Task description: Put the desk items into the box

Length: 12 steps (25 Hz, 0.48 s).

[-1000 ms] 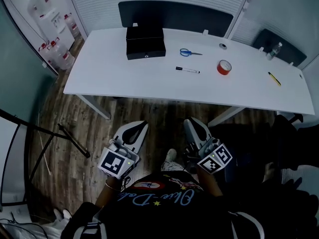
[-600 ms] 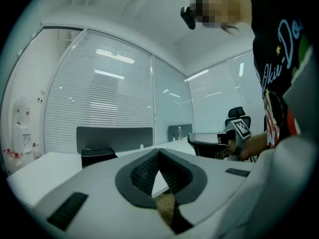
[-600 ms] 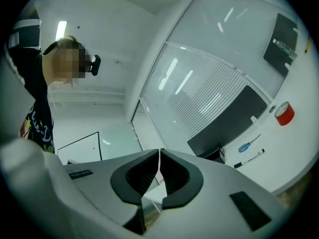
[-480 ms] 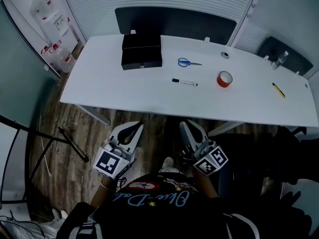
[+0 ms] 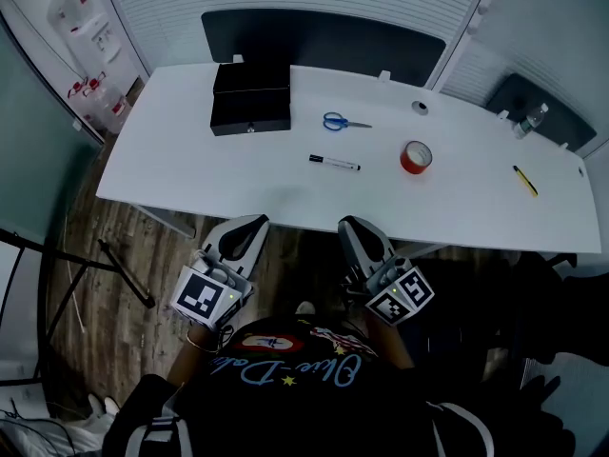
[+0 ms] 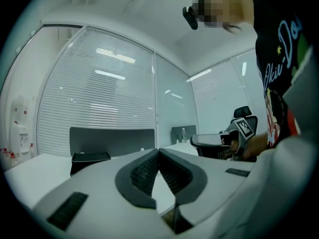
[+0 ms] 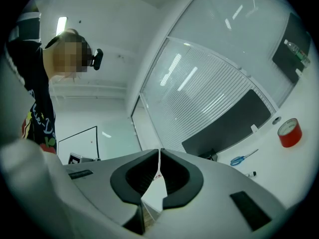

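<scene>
On the white desk (image 5: 190,165) stand a closed black box (image 5: 250,110), blue scissors (image 5: 344,122), a black marker (image 5: 334,163), a red tape roll (image 5: 415,157) and a yellow pen (image 5: 524,180). My left gripper (image 5: 249,223) and right gripper (image 5: 350,225) hover side by side just short of the desk's near edge. Both are shut and hold nothing. The left gripper (image 6: 158,151) view shows its tips touching, with the box (image 6: 89,157) beyond. In the right gripper (image 7: 159,154) view only a thin slit separates the tips; the tape (image 7: 289,132) and scissors (image 7: 243,158) lie off to the right.
A dark partition (image 5: 324,41) runs behind the desk. A small round grommet (image 5: 420,108) sits near the desk's back edge. A clear bottle (image 5: 536,117) stands far right. A water dispenser (image 5: 81,27) is at far left, and a stand's legs (image 5: 105,265) cross the wooden floor.
The desk has drawn closer and slid left in the head view. Both grippers have moved forward to the desk's near edge, still side by side and empty.
</scene>
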### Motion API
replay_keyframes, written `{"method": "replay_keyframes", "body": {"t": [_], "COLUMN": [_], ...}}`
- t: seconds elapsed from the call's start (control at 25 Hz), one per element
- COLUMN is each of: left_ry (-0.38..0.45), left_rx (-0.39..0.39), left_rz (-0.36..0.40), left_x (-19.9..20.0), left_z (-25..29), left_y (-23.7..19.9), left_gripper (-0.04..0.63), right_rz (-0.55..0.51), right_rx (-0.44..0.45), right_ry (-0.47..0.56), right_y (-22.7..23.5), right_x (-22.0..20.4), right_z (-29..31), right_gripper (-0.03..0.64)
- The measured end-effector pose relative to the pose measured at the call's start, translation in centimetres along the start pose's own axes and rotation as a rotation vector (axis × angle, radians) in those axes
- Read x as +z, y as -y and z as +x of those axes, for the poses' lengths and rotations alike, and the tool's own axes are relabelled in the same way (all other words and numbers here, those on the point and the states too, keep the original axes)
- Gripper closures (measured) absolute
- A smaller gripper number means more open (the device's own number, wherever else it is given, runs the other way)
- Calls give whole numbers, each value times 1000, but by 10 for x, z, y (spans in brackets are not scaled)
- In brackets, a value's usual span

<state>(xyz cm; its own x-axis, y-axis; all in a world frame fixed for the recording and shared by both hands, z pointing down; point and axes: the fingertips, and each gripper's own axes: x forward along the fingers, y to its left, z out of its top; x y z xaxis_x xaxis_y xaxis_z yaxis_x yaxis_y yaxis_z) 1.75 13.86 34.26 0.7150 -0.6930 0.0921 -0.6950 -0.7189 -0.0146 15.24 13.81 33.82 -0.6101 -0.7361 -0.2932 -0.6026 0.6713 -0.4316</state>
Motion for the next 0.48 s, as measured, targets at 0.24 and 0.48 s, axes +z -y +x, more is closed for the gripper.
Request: {"method": "replay_keyframes", "body": {"t": [0.24, 0.48], "left_ry": [-7, -28], "left_rx": [25, 48], "left_rz": [32, 17], "left_x": [4, -7], "left_z": [9, 10], "left_y": [3, -10], "left_gripper": [594, 594], "right_rz": [1, -2], "right_rx": [18, 29], "right_ry": [-30, -64], "right_y": [15, 23], "right_x": [1, -8], "right_z": [4, 12], "right_gripper": [583, 583]}}
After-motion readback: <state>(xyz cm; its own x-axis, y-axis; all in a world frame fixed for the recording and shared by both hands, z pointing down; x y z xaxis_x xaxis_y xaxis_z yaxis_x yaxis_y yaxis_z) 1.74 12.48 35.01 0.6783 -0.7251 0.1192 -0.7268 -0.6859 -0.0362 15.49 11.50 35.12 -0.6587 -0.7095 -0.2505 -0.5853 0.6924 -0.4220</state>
